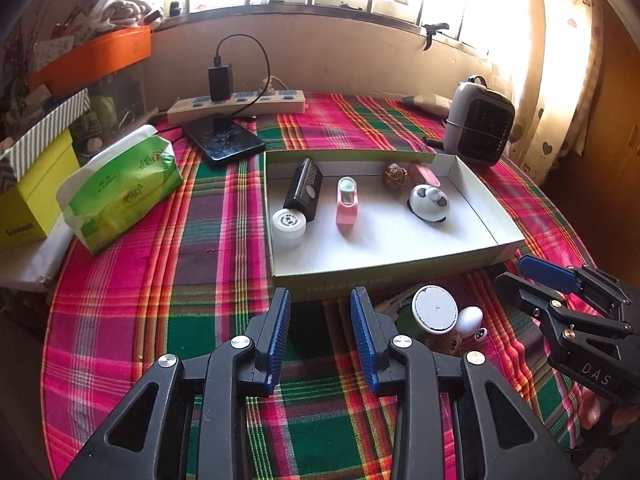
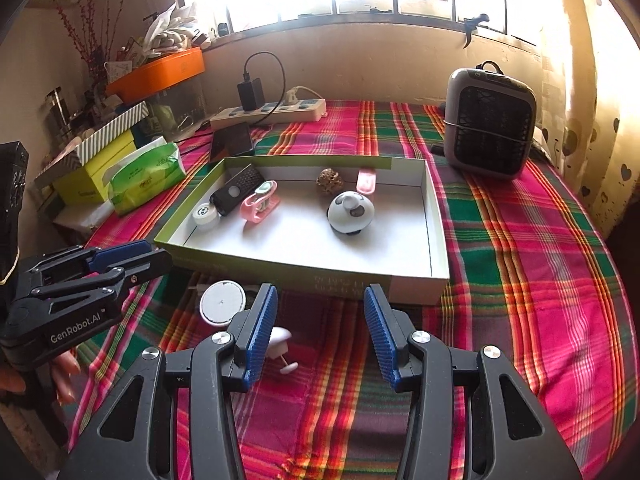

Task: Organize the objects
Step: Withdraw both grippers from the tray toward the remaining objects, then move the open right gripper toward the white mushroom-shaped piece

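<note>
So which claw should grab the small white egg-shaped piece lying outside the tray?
Probably right. The white egg-shaped piece lies just beside the open, empty right claw, by its left finger. The left claw, also open, faces bare plaid cloth, the piece off to its right.

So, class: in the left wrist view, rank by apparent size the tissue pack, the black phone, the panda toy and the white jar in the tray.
1. Tissue pack
2. Black phone
3. Panda toy and white jar: too alike to rank.
</note>
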The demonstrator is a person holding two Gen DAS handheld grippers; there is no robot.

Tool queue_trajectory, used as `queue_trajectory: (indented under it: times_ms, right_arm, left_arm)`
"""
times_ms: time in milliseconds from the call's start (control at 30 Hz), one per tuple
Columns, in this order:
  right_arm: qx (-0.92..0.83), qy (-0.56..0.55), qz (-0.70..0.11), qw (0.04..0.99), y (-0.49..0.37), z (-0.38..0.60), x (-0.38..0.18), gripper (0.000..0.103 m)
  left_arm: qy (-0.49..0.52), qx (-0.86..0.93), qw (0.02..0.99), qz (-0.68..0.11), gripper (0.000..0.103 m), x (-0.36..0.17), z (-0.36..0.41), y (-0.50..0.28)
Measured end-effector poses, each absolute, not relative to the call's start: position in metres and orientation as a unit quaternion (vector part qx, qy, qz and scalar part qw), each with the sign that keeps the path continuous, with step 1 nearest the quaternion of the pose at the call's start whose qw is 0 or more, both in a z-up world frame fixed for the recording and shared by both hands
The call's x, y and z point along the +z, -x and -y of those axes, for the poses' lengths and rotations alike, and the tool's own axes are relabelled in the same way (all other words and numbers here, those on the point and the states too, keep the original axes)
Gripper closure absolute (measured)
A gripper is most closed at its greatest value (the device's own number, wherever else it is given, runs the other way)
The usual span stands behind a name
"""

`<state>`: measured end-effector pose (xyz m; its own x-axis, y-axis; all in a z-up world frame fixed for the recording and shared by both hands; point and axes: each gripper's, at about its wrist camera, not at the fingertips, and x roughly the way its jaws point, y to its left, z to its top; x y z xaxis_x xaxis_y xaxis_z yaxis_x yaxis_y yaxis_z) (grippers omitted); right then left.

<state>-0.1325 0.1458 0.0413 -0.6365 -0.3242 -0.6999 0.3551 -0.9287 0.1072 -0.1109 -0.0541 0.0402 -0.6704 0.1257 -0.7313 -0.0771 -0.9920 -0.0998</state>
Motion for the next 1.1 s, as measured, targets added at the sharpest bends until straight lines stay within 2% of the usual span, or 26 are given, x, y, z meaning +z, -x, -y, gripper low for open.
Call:
queue_trajectory:
  times_ms: [1100]
  right_arm:
    - [-0.877, -0.424, -0.039, 0.223, 0.131, -0.125, 0.009, 0.056]
  left_arm:
    - [0.432, 0.897, 0.078, 0.055, 0.073, 0.014, 0.057, 0.104]
